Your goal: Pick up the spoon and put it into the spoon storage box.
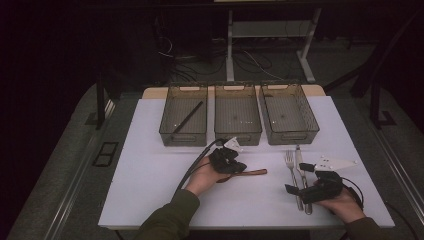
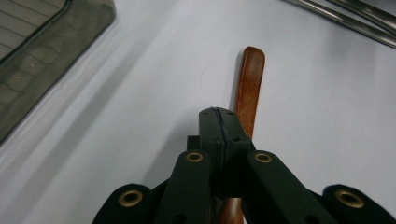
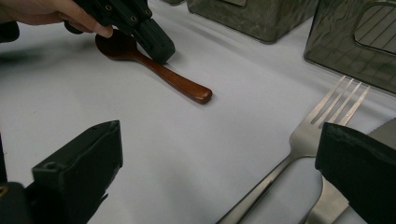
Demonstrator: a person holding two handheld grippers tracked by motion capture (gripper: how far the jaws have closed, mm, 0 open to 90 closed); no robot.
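Observation:
A brown wooden spoon (image 1: 254, 173) lies on the white table (image 1: 150, 180), its handle pointing right. My left gripper (image 1: 239, 167) is shut, its joined tips resting over the spoon's neck (image 2: 250, 79); the jaws meet with nothing between them. The right gripper view shows that same gripper (image 3: 159, 46) on the spoon (image 3: 180, 83), a hand behind it. My right gripper (image 1: 298, 178) stands open at the right, its jaws (image 3: 219, 135) wide apart. A steel fork (image 3: 322, 116) and a knife (image 3: 385, 128) lie by its right jaw.
Three translucent grey bins stand in a row at the back: left (image 1: 182, 137), middle (image 1: 237, 136), right (image 1: 295, 135). A thin black stick (image 1: 188, 119) lies in the left bin. The fork (image 1: 290, 162) and knife (image 1: 300, 159) lie side by side, tips toward the bins.

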